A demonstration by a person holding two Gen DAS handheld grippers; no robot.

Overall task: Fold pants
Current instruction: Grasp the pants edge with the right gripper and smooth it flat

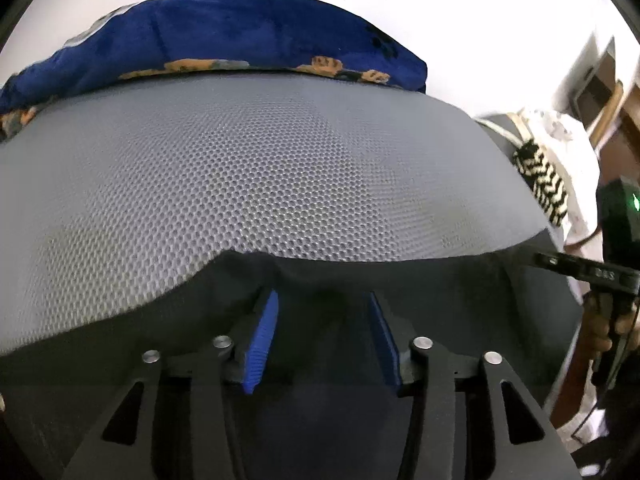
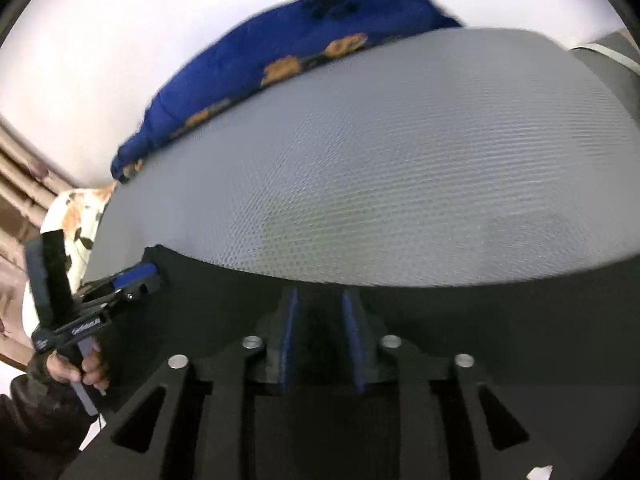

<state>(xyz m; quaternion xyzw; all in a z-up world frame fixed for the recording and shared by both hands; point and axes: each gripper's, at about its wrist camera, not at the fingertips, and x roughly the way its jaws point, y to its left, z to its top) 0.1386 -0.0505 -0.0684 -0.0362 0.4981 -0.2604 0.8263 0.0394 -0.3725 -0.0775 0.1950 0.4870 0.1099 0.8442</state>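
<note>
- Gripping a dark fold of the pants, the left gripper has its blue pads set apart, with cloth bunched over their tips; from its own view I cannot tell whether the pads truly pinch the cloth.
- In the right wrist view the left gripper shows at the far left edge of the pants, its blue tip touching the dark cloth, a hand on its handle.
- The right gripper has its pads closer together, with dark cloth between and over them; whether it clamps the cloth I cannot tell.
- In the left wrist view the right gripper reaches in from the right edge, held by a hand, its tip at the pants' edge.
- The pants lie low in both views, draped over a grey mesh mat that covers most of the surface.
- Beyond the mat lies a blue blanket with orange prints.
- A black-and-white patterned cloth lies to the right of the mat.
</note>
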